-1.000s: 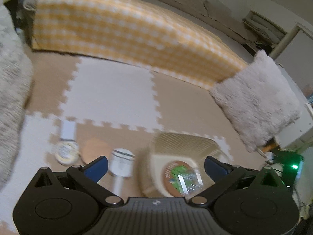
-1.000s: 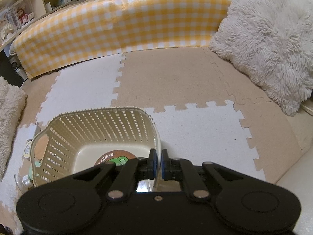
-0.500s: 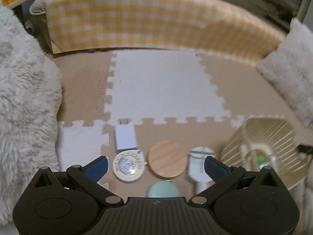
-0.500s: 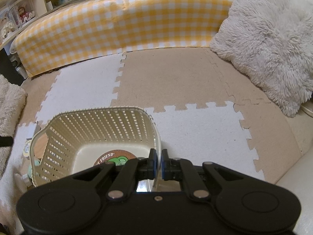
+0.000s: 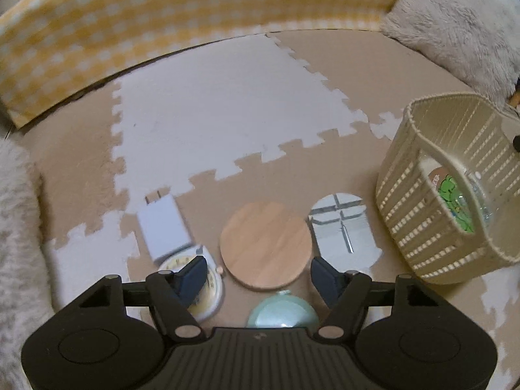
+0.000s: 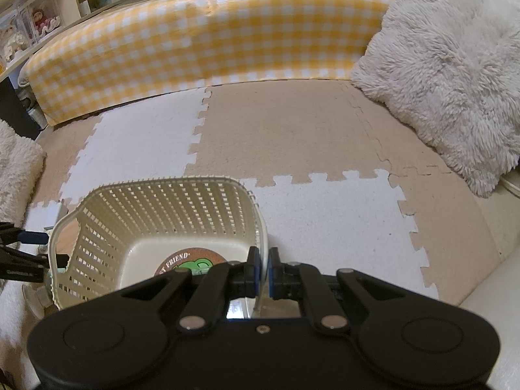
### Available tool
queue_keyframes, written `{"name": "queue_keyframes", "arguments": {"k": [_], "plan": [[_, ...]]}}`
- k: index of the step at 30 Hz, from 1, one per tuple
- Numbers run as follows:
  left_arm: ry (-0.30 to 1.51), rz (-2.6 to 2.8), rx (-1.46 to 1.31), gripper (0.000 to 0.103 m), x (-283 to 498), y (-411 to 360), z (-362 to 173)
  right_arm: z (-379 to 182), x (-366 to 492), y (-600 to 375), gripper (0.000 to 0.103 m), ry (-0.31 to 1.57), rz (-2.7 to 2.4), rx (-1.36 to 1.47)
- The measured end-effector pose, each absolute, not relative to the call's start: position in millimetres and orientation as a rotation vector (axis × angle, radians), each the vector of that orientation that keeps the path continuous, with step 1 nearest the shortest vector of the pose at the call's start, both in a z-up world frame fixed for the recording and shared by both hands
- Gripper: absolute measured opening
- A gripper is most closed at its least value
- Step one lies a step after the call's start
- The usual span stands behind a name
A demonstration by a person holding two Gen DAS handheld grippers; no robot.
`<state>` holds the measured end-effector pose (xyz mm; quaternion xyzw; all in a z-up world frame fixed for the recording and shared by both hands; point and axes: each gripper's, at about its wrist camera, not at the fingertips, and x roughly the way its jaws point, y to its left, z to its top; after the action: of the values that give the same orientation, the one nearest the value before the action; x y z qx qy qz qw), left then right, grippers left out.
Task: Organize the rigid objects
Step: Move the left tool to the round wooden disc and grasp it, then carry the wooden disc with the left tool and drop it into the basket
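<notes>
Closing, half-open and empty, the left tool [image 5: 258, 274] straddles a stiff, light round wooden disc [image 5: 266, 244] on the floor mat, best pinched across its edges, while the right tool [image 6: 263, 268] clamps the cream slotted plastic basket [image 6: 156, 214] by its rim.

"FRIEND" on the basket [image 6: 162, 214] floor sticker [image 6: 182, 265].

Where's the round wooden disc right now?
In the left wrist view, the wooden disc lies flat on the floor mat, between the white charger and the small mirror, just ahead of the left gripper.
</notes>
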<state>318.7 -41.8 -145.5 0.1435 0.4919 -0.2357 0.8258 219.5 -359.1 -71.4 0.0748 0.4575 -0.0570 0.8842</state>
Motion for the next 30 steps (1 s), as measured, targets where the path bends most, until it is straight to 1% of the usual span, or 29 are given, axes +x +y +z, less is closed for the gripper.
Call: {"name": "queue_keyframes", "arguments": {"k": [6,12,13,18,23,30], "plan": [[0.981,-0.568,0.337,0.071,328.2,-50.9,-153.3,-71.4,219.4,-359.6,0.006,0.954,-0.114,0.158],[0.993,-0.588,0.324,0.070,335.6,-51.6,-164.3,-71.2,219.5,-359.1,0.006,0.955,-0.114,0.154],[0.994,-0.588,0.318,0.068,335.7,-51.1,-164.2,-71.1,219.6,-359.1,0.006,0.956,-0.114,0.154],[1.021,-0.566,0.292,0.068,336.7,-50.9,-161.8,-71.4,219.9,-358.9,0.006,0.958,-0.118,0.155],[1.013,-0.508,0.232,0.068,337.0,-47.7,-146.6,-71.4,220.1,-359.3,0.006,0.958,-0.115,0.159],[0.938,-0.492,0.113,0.068,330.2,-50.2,-102.1,-71.2,219.9,-359.8,0.006,0.958,-0.114,0.158]]}}
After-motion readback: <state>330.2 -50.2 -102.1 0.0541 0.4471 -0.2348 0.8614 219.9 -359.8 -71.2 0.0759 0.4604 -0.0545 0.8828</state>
